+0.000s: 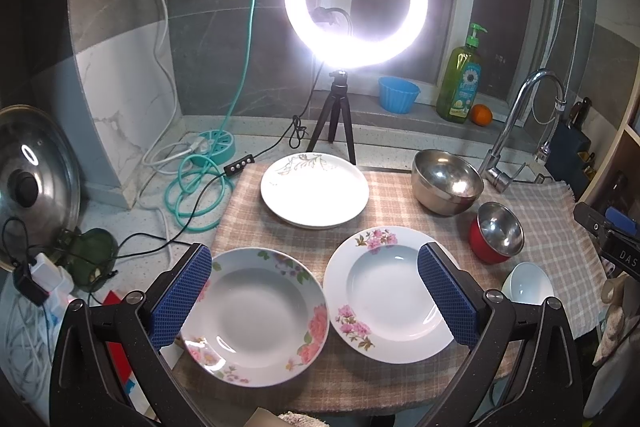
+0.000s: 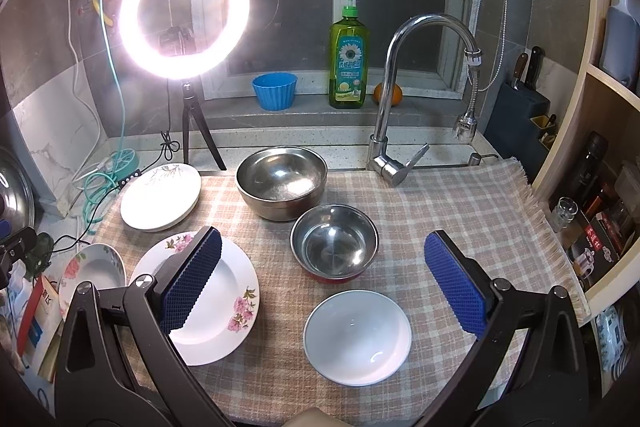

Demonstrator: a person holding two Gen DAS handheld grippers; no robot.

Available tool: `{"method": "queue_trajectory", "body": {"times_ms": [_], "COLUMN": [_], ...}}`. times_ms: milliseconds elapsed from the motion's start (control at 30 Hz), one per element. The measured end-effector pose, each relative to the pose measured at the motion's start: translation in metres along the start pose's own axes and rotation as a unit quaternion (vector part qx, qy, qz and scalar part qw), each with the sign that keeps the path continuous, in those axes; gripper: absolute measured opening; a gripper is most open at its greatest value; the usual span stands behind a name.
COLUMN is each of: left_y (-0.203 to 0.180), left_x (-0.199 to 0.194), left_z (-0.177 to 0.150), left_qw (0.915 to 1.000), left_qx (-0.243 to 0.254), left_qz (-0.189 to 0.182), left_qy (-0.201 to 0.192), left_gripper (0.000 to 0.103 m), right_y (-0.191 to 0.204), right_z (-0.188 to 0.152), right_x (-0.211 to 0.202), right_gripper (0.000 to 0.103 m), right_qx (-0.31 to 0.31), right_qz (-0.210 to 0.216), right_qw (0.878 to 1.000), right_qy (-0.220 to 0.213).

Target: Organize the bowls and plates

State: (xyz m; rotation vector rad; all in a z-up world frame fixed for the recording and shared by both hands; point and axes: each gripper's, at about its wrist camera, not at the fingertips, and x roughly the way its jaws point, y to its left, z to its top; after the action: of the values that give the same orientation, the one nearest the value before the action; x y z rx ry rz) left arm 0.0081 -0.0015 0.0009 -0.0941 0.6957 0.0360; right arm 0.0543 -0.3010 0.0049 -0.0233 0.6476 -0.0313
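On a checked cloth point(image 1: 384, 195) lie a deep plate with red and pink flowers point(image 1: 256, 319), a deep plate with pink flowers point(image 1: 388, 295), and a flat white plate stack with a leaf print point(image 1: 314, 189). A large steel bowl point(image 1: 446, 181), a red-sided steel bowl point(image 1: 498, 233) and a white bowl point(image 1: 528, 283) stand to the right. My left gripper point(image 1: 316, 291) is open and empty above the two flowered plates. My right gripper point(image 2: 324, 283) is open and empty above the red-sided bowl point(image 2: 334, 247) and white bowl point(image 2: 357, 337). The pink-flower plate point(image 2: 216, 303) lies under its left finger.
A lit ring light on a tripod point(image 1: 338, 115) stands behind the plates, with cables point(image 1: 196, 187) to the left. A faucet point(image 2: 390, 131), soap bottle point(image 2: 348, 55), blue cup point(image 2: 275, 91) and orange point(image 2: 387, 94) are at the back. A pot lid point(image 1: 36, 179) leans left; shelves point(image 2: 600, 187) stand right.
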Motion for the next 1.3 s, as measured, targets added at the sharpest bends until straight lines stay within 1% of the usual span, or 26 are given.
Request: {"method": "queue_trajectory", "body": {"times_ms": [567,767,900,1033,1067,1100,1167,1200,1233,1267,1300], "left_y": [-0.001,-0.003,-0.002,0.003,0.003,0.004,0.004,0.004,0.004,0.004,0.003], "left_x": [0.002,0.012,0.018,0.025,0.028,0.031,0.037,0.039,0.043,0.047,0.050], "left_z": [0.001,0.000,-0.004,-0.008,-0.008,-0.010,-0.009,-0.009,-0.009,-0.010,-0.010], "left_qw": [1.0000,1.0000,0.9999,0.9994,0.9992,0.9989,0.9982,0.9978,0.9972,0.9966,0.9960], "left_qx": [0.000,0.003,0.007,0.008,0.008,0.010,0.014,0.016,0.017,0.018,0.021], "left_qz": [0.000,-0.001,0.000,-0.005,-0.007,-0.010,-0.015,-0.020,-0.025,-0.030,-0.034], "left_qy": [0.001,0.009,0.014,0.033,0.038,0.045,0.056,0.061,0.068,0.075,0.081], "left_gripper": [0.102,0.102,0.102,0.102,0.099,0.097,0.092,0.090,0.085,0.083,0.082], "right_y": [0.000,0.001,0.004,0.002,0.003,0.004,0.007,0.008,0.010,0.012,0.013], "right_z": [0.001,0.001,-0.003,-0.013,-0.015,-0.017,-0.021,-0.023,-0.025,-0.028,-0.031], "right_x": [0.001,0.007,0.021,0.023,0.025,0.026,0.029,0.030,0.032,0.034,0.037], "right_gripper": [0.103,0.103,0.103,0.103,0.103,0.102,0.098,0.093,0.089,0.087,0.084], "right_qx": [0.000,-0.002,-0.005,-0.004,-0.005,-0.006,-0.009,-0.010,-0.011,-0.010,-0.008], "right_qz": [0.000,0.002,0.016,0.040,0.046,0.051,0.063,0.069,0.076,0.084,0.093], "right_qw": [1.000,1.000,1.000,0.999,0.998,0.998,0.997,0.996,0.995,0.994,0.993], "right_qy": [0.000,0.006,0.018,0.030,0.035,0.039,0.049,0.054,0.063,0.071,0.079]}}
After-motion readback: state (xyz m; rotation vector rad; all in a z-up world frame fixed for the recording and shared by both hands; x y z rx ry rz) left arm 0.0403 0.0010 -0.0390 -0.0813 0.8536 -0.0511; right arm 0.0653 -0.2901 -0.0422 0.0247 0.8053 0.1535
